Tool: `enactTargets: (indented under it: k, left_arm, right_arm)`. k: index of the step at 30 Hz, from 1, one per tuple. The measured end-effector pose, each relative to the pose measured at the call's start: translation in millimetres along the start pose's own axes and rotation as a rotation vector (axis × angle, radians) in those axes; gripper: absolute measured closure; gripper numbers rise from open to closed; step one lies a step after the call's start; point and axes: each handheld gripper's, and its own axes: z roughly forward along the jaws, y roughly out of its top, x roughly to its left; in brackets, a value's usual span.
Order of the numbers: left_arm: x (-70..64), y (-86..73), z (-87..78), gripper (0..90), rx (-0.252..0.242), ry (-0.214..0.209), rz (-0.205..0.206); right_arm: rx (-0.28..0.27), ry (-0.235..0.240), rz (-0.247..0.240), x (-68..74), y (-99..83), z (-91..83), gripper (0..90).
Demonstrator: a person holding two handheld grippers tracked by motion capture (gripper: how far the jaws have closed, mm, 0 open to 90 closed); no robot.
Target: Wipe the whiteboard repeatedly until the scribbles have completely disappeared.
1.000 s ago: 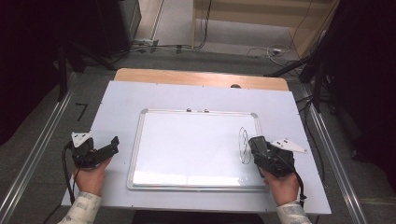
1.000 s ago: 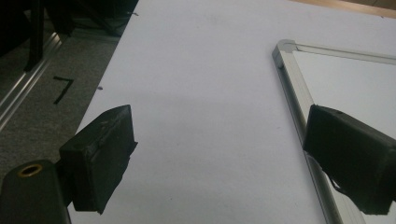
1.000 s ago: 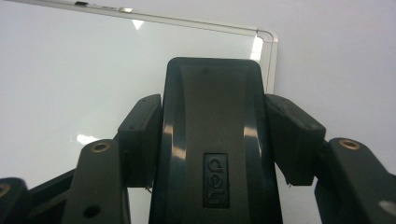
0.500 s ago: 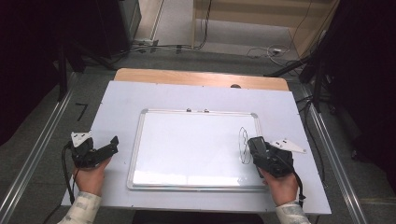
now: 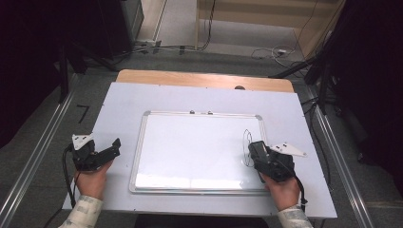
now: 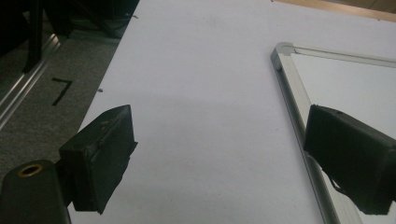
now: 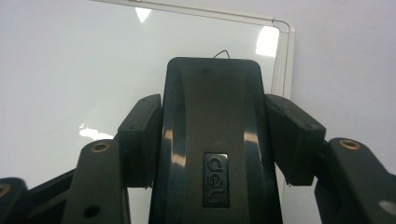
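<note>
**A:** What are the right tongs (image 7: 212, 135) doing?

**B:** They are clamped on a glossy black plastic whiteboard eraser (image 7: 212, 140), one jaw on each long side. In the high view that eraser (image 5: 259, 153) sits on the right part of the white, silver-framed whiteboard (image 5: 190, 147), just beside a thin black scribbled loop (image 5: 247, 142).

**A:** And the left tongs (image 5: 114, 147)?

**B:** Spread wide and holding nothing, resting on the white worktop (image 5: 119, 104) just left of the board's frame (image 6: 296, 98).

**A:** So where is the risk?

**B:** I'd judge three things. The eraser's shell looks slick, so a sideways wipe could twist it between the jaws. If it tilts, only one edge of the pad would meet the surface and the loop would smear rather than clear. And nothing pins the board; with the left tongs off the frame, a firm stroke could slide it across the worktop.

**A:** Anything near the edge?

**B:** The loop lies close to the right frame, so a stroke could bump the rail.
</note>
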Motion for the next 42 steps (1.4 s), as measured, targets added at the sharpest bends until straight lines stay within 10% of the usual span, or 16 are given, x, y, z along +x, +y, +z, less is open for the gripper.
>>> enactTargets:
  k: [42]
  left_arm:
    - [-0.8,-0.1,0.3,9.7,0.004,-0.003,0.003]
  right_arm:
    - [0.075,0.007,-0.068,18.6,-9.3,29.2,39.2]
